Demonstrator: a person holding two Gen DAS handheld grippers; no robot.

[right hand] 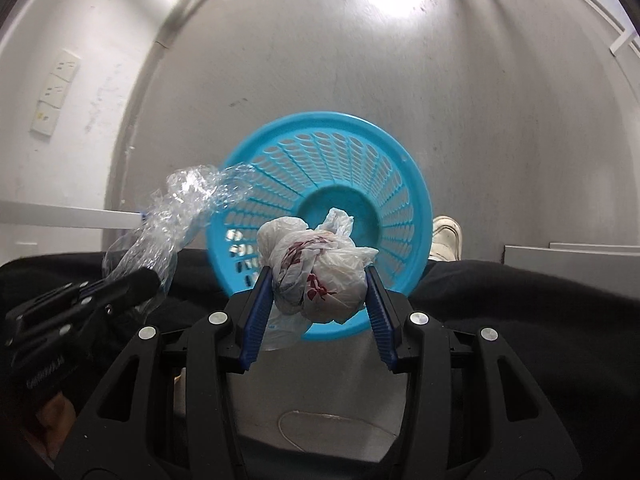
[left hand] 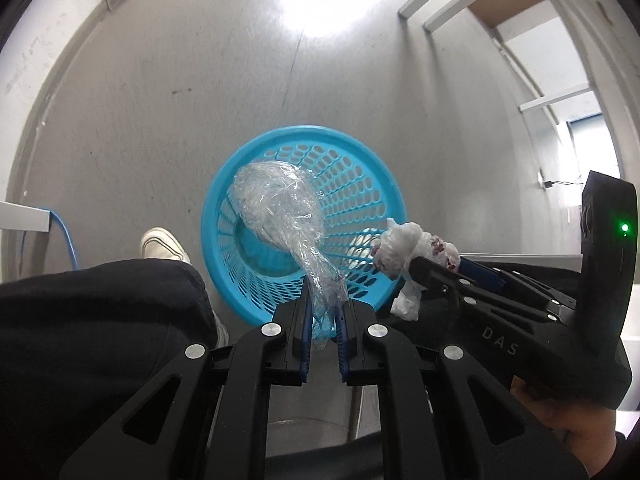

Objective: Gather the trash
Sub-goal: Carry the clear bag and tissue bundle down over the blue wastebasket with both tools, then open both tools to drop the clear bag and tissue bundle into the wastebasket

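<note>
A blue perforated trash basket stands on the grey floor, nothing lying in it. My left gripper is shut on the thin tail of a crumpled clear plastic wrap, which hangs over the basket's mouth. My right gripper is shut on a balled-up white plastic bag with red print, held above the basket's near rim. Both point downward, side by side.
A person's dark trouser legs and white shoes flank the basket. White table legs, a blue cable and a wall socket plate stand around the grey floor.
</note>
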